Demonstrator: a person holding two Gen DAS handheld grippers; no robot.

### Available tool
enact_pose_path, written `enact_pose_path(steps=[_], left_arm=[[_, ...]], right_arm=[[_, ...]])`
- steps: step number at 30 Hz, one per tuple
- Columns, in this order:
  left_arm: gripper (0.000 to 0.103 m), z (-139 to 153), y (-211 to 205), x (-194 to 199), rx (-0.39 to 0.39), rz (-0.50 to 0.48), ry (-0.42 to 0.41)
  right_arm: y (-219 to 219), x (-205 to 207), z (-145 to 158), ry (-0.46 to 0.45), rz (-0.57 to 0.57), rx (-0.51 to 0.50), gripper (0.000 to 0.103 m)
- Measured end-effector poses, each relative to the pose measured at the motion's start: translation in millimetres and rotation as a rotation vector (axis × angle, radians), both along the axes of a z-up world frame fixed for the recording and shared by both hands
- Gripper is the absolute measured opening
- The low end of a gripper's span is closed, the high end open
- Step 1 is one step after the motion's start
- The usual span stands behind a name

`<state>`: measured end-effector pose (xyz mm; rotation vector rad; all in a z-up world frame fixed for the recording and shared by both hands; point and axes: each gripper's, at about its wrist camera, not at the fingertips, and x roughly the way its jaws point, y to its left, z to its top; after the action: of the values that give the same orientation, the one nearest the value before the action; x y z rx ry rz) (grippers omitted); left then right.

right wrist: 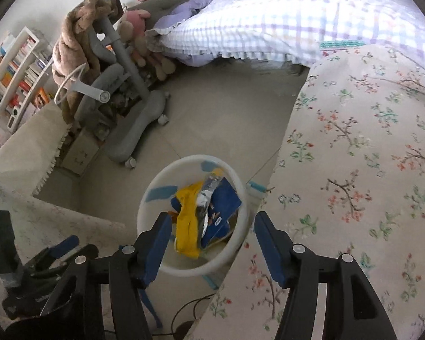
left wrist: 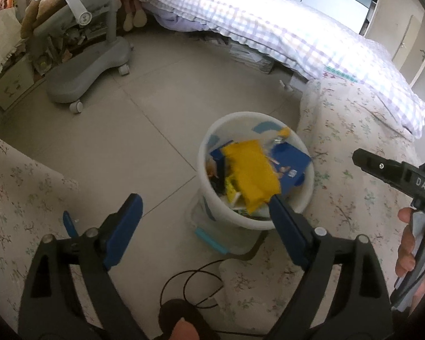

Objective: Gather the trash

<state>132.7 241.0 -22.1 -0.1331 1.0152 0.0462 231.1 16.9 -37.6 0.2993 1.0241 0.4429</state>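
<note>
A white bin [left wrist: 246, 114] [right wrist: 195, 157] stands on the tiled floor against the floral bed cover. Inside lie a yellow wrapper [left wrist: 252, 175] [right wrist: 187, 221], a blue carton [left wrist: 291, 164] [right wrist: 223, 198] and other scraps. My right gripper [right wrist: 212, 216] hangs over the bin's near rim, open, with nothing pressed between its blue pads; the yellow wrapper lies loose below it. My left gripper [left wrist: 202, 201] is open wide and empty, just short of the bin, its right fingertip beside the wrapper's lower end. The right gripper's body [left wrist: 388, 171] and the hand holding it show at the left wrist view's right edge.
A grey wheeled chair [left wrist: 90, 70] [right wrist: 133, 130] draped with a brown blanket stands at the far left. The bed with its floral cover [left wrist: 354, 147] [right wrist: 354, 155] and checked quilt [right wrist: 269, 28] fills the right. A black cable [left wrist: 189, 280] loops on the floor near me.
</note>
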Motion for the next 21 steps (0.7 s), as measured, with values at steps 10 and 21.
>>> enact_pose_path(steps=[10, 21], left_arm=[[0.101, 21, -58, -39, -0.034, -0.089, -0.033], [0.102, 36, -119, -80, 0.008, -0.137, -0.053]], right_arm=[[-61, -65, 44, -0.081, -0.047, -0.137, 0.077], [-144, -161, 61, -0.114, -0.168, -0.276, 0.084]])
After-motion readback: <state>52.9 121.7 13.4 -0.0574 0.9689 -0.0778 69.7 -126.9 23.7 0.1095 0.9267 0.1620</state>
